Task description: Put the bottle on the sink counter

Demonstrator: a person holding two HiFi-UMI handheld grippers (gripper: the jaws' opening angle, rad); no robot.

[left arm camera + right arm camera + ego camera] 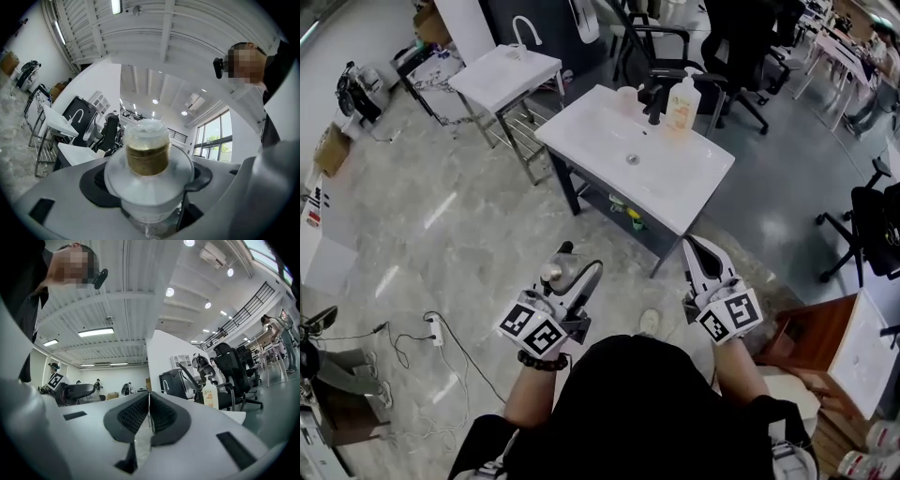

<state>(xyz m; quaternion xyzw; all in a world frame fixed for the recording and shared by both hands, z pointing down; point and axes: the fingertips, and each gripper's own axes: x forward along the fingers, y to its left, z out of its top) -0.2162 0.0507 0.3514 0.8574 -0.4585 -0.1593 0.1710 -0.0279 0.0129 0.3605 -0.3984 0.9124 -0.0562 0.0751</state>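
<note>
While your left gripper [575, 270] has its jaws clamped on the bottle [148, 154], that clear bottle with the amber band under its cap sits right between them, off the floor. To their right, your right gripper [697, 251] has its jaws pressed together, with nothing between them. Ahead of both pairs of jaws, well apart, stands the white sink table [675, 192], with a soap dispenser [681, 103] beside the dark faucet [654, 105] at its far edge.

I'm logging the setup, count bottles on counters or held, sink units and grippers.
Bottles: 2, clear amber-filled bottle in left gripper, white pump bottle on near white sink unit.
Sink units: 2, with far white sink unit.
Grippers: 2, with right gripper.
Total: 6.
</note>
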